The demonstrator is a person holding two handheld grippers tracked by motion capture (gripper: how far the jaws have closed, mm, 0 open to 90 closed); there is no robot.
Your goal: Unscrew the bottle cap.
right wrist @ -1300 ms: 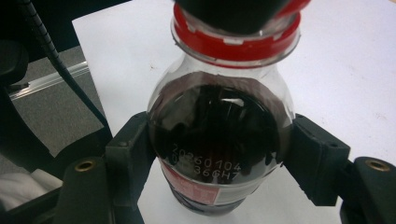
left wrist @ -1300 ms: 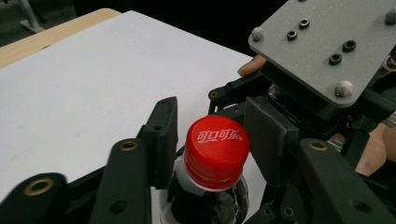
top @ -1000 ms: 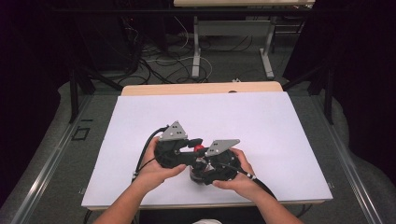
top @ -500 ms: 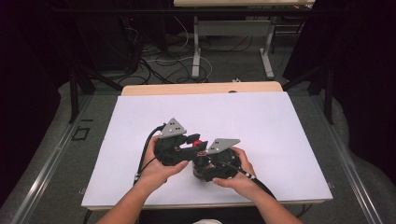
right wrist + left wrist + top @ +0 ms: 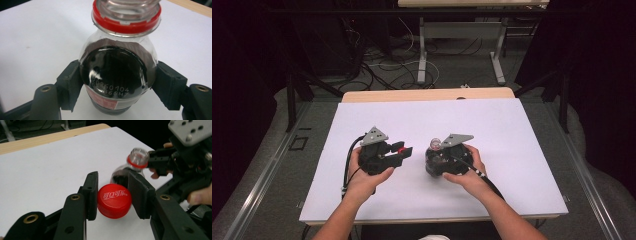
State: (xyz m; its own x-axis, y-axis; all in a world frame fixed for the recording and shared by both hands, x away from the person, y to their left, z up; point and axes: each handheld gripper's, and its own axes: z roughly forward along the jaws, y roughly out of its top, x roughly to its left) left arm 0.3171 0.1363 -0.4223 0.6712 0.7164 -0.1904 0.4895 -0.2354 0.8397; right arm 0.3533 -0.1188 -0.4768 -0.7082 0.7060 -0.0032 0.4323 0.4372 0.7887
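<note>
Okay, my left gripper [image 5: 113,195] is clamped on the red cap [image 5: 114,200], well left of the bottle [image 5: 119,75]; my right gripper [image 5: 117,85] squeezes that open bottle, standing on the white table [image 5: 512,140].

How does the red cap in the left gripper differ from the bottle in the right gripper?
The red cap is small, opaque and flat with white lettering; the bottle is larger, of clear plastic with dark liquid inside. The cap sits clamped in the left gripper, apart from the bottle, whose mouth stands open in the right gripper. Both show red: the bottle keeps a red ring at its neck.
</note>
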